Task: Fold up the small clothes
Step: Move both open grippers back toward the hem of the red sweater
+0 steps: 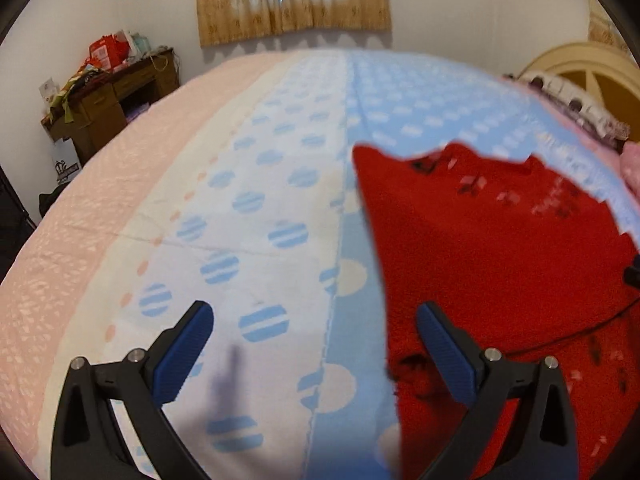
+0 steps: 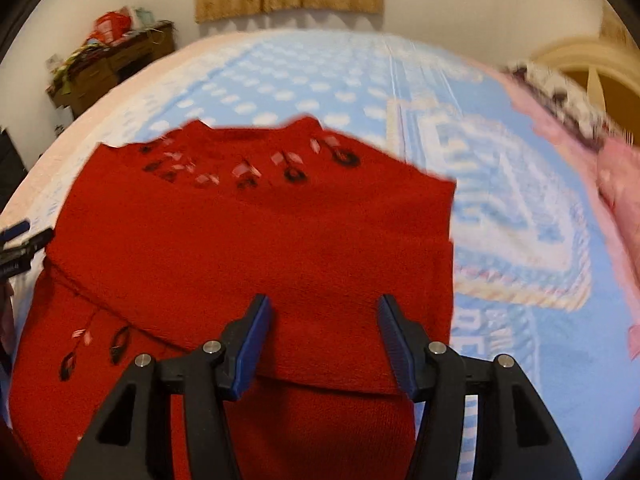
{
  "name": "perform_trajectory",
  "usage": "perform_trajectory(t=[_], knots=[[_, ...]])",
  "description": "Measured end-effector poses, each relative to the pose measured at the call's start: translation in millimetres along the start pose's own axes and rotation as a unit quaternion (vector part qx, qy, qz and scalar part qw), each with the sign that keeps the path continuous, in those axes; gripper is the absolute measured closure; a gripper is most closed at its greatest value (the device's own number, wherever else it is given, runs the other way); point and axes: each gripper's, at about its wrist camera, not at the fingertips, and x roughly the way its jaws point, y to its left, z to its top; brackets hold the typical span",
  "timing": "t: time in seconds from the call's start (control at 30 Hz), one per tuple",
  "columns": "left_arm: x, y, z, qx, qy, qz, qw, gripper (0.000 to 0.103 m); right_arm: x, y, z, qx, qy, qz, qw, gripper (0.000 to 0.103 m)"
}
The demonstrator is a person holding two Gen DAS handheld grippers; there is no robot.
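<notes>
Both hand-held grippers, left (image 1: 314,340) & right (image 2: 324,328), are hovering open, holding nothing, over red sweater (image 2: 248,248) on bed (image 1: 256,200); loose fold risks springing back w/o pressing.

Fuzzy red knit sweater (image 2: 248,240) on a soft matt terry blanket (image 1: 256,208); wooden desk (image 1: 116,104) behind.

Two hand-held black plastic left gripper (image 1: 314,322) and right gripper (image 2: 325,318) frames each carry ribbed blue rubber finger pads (image 1: 182,356), fastened at the pivots with round silver screws (image 2: 437,347).
</notes>
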Motion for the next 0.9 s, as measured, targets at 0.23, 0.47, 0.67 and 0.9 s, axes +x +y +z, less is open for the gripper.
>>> perform_trajectory(t=[0.23, 0.47, 0.67, 0.9], knots=[[14, 8, -6, -0.025, 0.019, -0.017, 0.9994, 0.000, -3, -5, -5, 0.010, -0.017, 0.004, 1.000, 0.046], [13, 8, -8, -0.031, 0.021, -0.024, 0.9990, 0.000, -8, -10, -8, 0.018, -0.021, -0.004, 1.000, 0.046], [15, 10, -10, -0.043, 0.027, -0.037, 0.9980, 0.000, -3, -12, -13, 0.013, -0.008, -0.008, 1.000, 0.044], [14, 13, -8, -0.050, 0.031, -0.043, 0.9974, 0.000, -17, -15, -16, 0.031, -0.021, -0.005, 0.999, 0.044]])
